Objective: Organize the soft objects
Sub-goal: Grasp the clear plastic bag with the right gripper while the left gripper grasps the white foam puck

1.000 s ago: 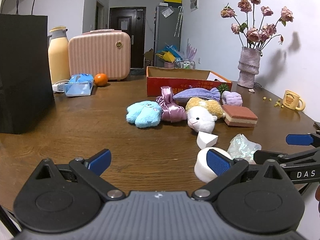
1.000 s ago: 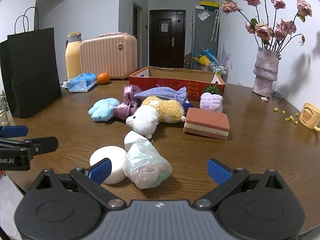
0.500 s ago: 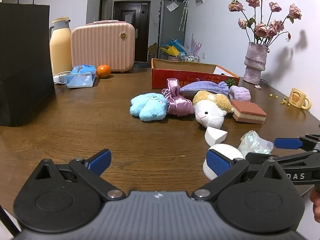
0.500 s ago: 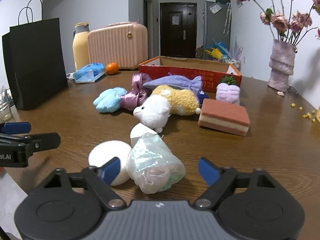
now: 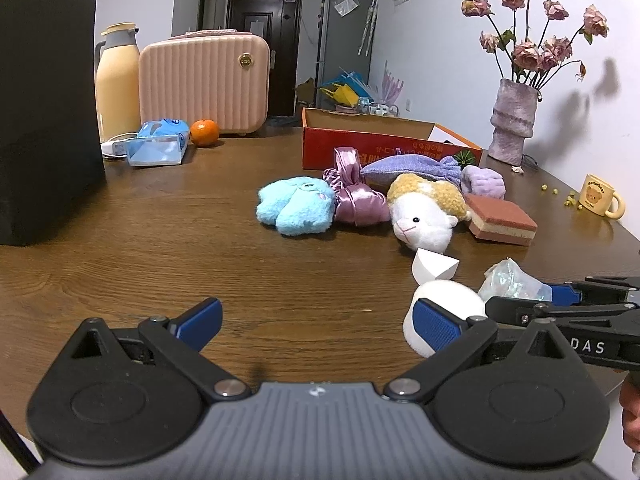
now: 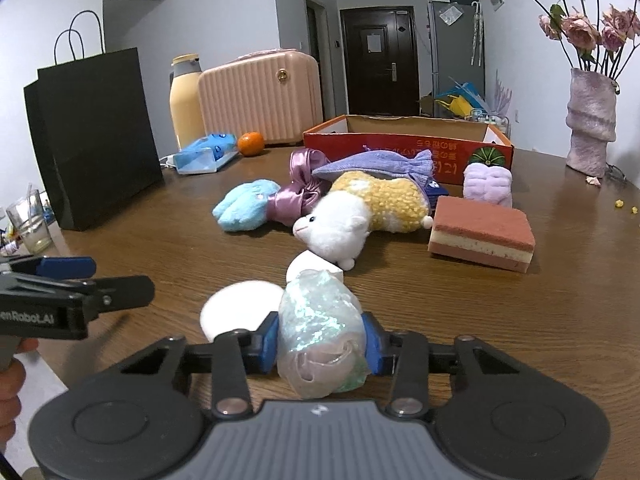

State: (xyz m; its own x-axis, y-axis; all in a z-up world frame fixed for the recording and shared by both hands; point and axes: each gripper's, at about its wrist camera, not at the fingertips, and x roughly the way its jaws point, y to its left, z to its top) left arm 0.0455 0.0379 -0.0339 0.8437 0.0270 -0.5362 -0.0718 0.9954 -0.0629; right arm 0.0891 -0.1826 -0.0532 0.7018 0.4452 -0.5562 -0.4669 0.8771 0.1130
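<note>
The right gripper [image 6: 320,340] has the iridescent plastic pouch [image 6: 320,320] squarely between its blue pads [image 6: 269,342], and its jaws are closing on it — the pads already press into both flanks of the crinkled wrap. The pouch sits on the brown worktop [image 6: 520,320] at the near edge, its long axis running roughly along the gripper's own pointing line, so the pads bear across its narrow width. Just left of it, touching or nearly so, lies a white round puff [image 6: 240,308], with a white wedge sponge [image 6: 308,266] just behind.

The left gripper [image 5: 316,316] hovers low over the worktop with its jaws standing wide and nothing between them; its right finger overlaps the white puff in the left wrist view, though whether it touches cannot be told.

The relation that matters next is the line from the pouch to the orange cardboard box [image 6: 408,140], which stands well beyond, at the far side of the pile of soft things — the white-and-yellow plush sheep [image 6: 348,220], blue plush [image 6: 248,204], pink satin scrunchie [image 6: 300,192], purple fish [image 6: 376,164] and layered sponge [image 6: 484,236]. If the box is the goal, the right hand is plainly the nearer one, and the carry would need to pass up and over the sheep, which lies directly on that line
</note>
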